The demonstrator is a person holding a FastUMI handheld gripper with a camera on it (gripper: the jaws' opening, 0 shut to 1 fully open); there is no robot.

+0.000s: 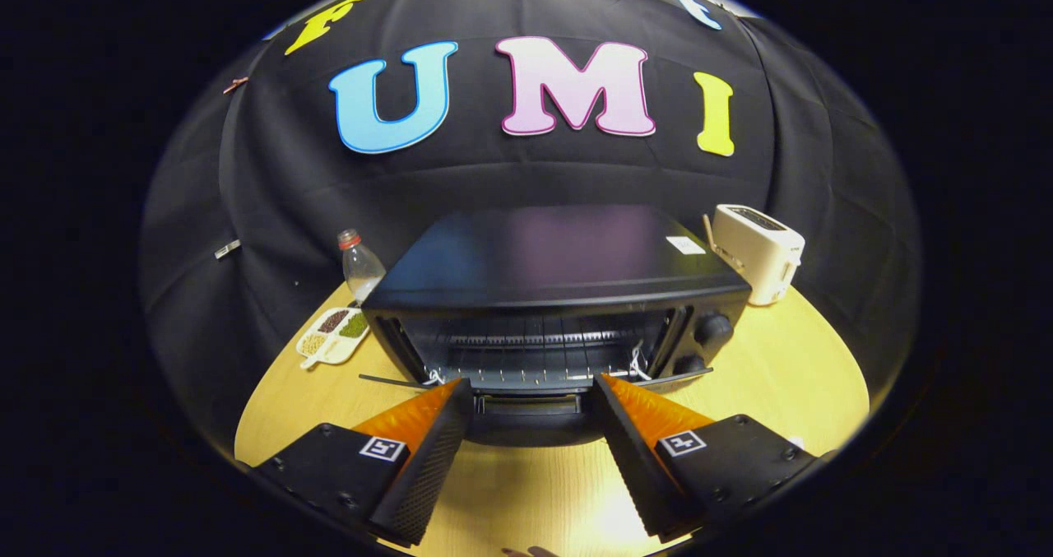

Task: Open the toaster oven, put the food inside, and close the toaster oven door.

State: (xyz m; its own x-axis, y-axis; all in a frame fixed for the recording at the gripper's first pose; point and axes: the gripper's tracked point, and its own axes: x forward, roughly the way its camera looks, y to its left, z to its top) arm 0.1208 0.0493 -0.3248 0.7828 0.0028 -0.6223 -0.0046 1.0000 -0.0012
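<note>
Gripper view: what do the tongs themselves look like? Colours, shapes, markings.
The tongs have two wedge-shaped fingers that taper toward the tips. Their outer sides are ribbed orange plastic; their inner faces are black pads with a fine dotted texture. Each finger sits on a flat black block with small screws at the corners, and each block carries a square black-and-white marker. No cables are in sight.

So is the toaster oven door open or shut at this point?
Open. The toaster oven shows its rack and cavity unobstructed, and its door is folded down flat, between the fingertips of the open claw.
</note>
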